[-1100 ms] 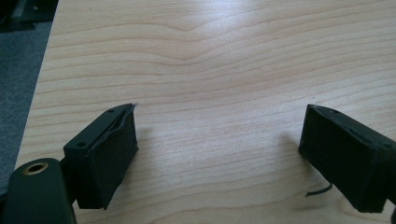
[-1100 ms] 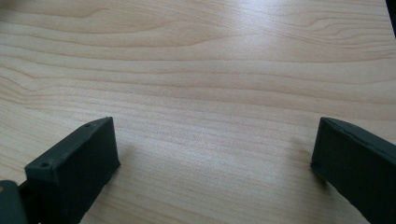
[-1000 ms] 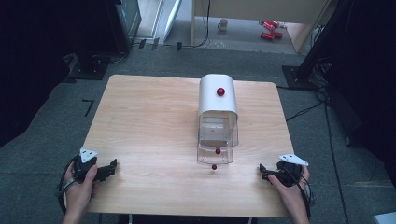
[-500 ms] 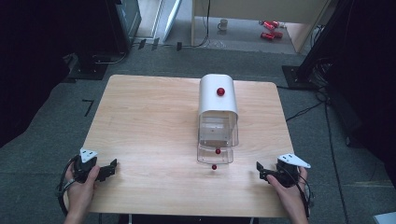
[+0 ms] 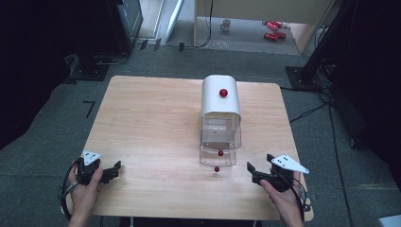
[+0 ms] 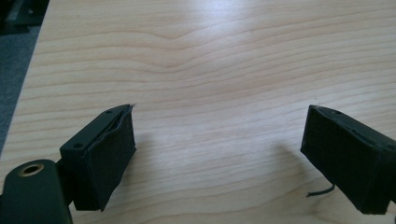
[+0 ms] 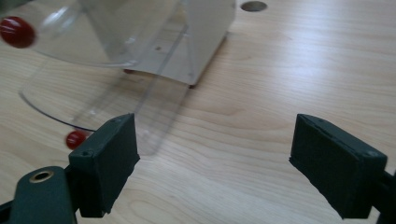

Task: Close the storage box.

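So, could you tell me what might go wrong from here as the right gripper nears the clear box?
The right gripper, jaws open, sits close to the clear flap; a low sweep could bump it. The small red knob on the flap's front edge is a tiny target, and the pads might slip off it.

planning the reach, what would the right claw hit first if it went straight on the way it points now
Probably the clear flap of the white box; the right claw is open with only bare table between its jaws. Depth is hard to judge.

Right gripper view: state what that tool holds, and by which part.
Nothing. The right tool has its jaws apart, having just been closing, with bare table between them. The clear box and its red knob lie beyond, untouched.
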`<move>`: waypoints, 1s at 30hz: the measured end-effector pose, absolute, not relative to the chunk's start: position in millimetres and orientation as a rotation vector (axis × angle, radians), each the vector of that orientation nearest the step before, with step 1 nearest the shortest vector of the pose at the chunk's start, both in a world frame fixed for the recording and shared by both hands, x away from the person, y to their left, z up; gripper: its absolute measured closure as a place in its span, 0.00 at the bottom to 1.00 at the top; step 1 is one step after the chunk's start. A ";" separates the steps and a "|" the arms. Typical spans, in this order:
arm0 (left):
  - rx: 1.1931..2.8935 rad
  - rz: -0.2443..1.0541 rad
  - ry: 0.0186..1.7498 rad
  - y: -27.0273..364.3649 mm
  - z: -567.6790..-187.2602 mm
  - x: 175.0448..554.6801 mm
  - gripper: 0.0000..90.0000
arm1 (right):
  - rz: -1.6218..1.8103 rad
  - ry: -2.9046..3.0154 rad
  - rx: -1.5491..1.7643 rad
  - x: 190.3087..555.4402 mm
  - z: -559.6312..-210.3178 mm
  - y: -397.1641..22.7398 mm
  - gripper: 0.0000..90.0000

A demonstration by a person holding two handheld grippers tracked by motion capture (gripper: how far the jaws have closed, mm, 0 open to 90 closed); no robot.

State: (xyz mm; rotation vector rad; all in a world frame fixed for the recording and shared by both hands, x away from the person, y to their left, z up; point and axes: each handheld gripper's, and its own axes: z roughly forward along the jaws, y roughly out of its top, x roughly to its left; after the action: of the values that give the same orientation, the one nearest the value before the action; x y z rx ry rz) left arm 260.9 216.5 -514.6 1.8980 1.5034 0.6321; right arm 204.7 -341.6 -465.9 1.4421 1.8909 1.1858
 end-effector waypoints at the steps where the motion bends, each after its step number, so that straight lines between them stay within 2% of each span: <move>1: 1.897 0.625 1.499 213.6 -514.2 260.7 0.11 | 1.192 1.896 1.432 204.2 -465.1 -338.3 0.17; 13: 1.891 0.576 1.345 167.4 -502.5 258.5 0.11 | 1.262 1.923 1.346 202.4 -460.1 -307.7 0.24; 17: 1.924 0.550 1.251 140.1 -499.2 257.0 0.11 | 1.318 1.926 1.296 200.8 -455.1 -294.2 0.42; 20: 1.928 0.470 1.218 123.7 -499.3 256.7 0.12 | 1.375 1.915 1.298 201.4 -451.9 -286.3 0.54; 23: 1.933 0.445 1.194 112.3 -499.8 256.4 0.12 | 1.374 1.929 1.284 201.8 -451.1 -279.1 0.58; 24: 1.936 0.432 1.181 102.2 -499.3 256.4 0.12 | 1.373 1.917 1.293 202.1 -450.8 -271.7 0.65; 25: 1.936 0.432 1.181 102.2 -499.3 256.4 0.13 | 1.373 1.917 1.293 202.1 -450.8 -271.7 0.65; 26: 1.951 0.428 1.158 93.8 -498.1 256.9 0.13 | 1.375 1.904 1.305 202.9 -450.5 -267.1 0.71; 30: 1.962 0.438 1.122 81.8 -498.7 257.1 0.13 | 1.387 1.882 1.337 202.6 -449.3 -258.1 0.77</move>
State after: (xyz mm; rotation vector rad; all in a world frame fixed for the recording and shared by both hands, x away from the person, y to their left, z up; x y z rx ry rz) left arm 257.1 81.8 -498.7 1.9622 1.1216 0.4381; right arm 202.6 -258.1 -449.3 1.3365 1.8816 1.3872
